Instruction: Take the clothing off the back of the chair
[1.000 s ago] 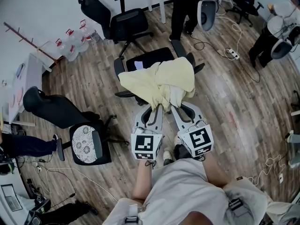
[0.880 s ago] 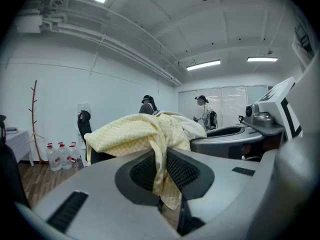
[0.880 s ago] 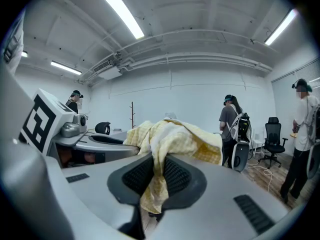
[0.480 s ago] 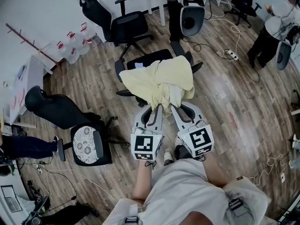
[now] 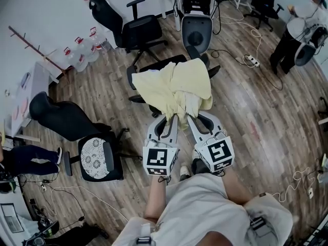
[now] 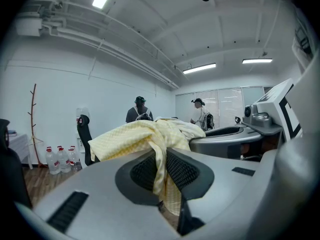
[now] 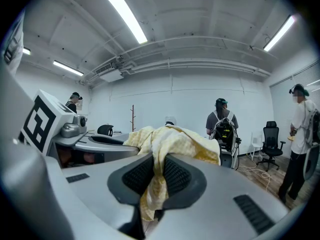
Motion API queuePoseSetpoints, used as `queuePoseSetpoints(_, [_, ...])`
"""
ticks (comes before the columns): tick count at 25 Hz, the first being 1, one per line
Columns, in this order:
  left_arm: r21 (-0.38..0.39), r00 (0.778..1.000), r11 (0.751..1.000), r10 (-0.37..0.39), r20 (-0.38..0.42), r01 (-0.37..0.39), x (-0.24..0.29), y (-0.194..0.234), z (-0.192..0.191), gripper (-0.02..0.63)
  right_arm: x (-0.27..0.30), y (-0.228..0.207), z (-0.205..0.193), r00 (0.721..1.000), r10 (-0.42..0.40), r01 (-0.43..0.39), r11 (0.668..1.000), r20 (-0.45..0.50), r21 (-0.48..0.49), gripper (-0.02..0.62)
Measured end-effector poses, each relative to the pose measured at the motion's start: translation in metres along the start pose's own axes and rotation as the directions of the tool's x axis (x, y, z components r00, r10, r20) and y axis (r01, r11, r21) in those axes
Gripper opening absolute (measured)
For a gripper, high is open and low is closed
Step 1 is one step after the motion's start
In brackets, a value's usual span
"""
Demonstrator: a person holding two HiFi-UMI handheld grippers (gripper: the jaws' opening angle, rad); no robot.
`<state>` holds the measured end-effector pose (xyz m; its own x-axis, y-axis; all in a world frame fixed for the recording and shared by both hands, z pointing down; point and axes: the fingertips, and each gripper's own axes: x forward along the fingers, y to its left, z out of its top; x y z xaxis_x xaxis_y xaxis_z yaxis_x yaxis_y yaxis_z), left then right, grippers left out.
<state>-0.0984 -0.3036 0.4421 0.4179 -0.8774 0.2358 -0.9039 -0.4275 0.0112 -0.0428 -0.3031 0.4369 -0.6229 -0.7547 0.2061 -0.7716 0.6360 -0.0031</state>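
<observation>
A pale yellow garment (image 5: 174,88) is bunched in the air above a black office chair (image 5: 163,64) and hides most of its back. My left gripper (image 5: 172,118) is shut on the garment's near left fold, and the cloth (image 6: 161,159) hangs pinched between its dark pads. Right beside it my right gripper (image 5: 187,118) is shut on the near right fold, with yellow cloth (image 7: 156,174) squeezed between its pads and trailing below. Both grippers point away from me, close together.
A second black chair (image 5: 134,27) stands behind, and another with a patterned seat (image 5: 95,158) is at left. A person with a backpack (image 5: 196,19) stands just beyond the chair; another (image 5: 297,35) is far right. Water bottles (image 5: 82,47), floor cables (image 5: 251,59).
Both grippers and the garment have stayed almost in place in the view, while the room has slid slightly. The person with the backpack has walked closer, from upper right toward the chair.
</observation>
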Motion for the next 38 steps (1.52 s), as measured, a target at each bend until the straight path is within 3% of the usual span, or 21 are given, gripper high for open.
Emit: queuePoseSetpoints(38, [0.027,0.993,0.995,-0.095,0.068,0.094,-0.105,-0.037,-0.001,0.061,-0.079,0.078,0.007,0.996,-0.081,0.082,0.996,0.029,-0.034,0.057])
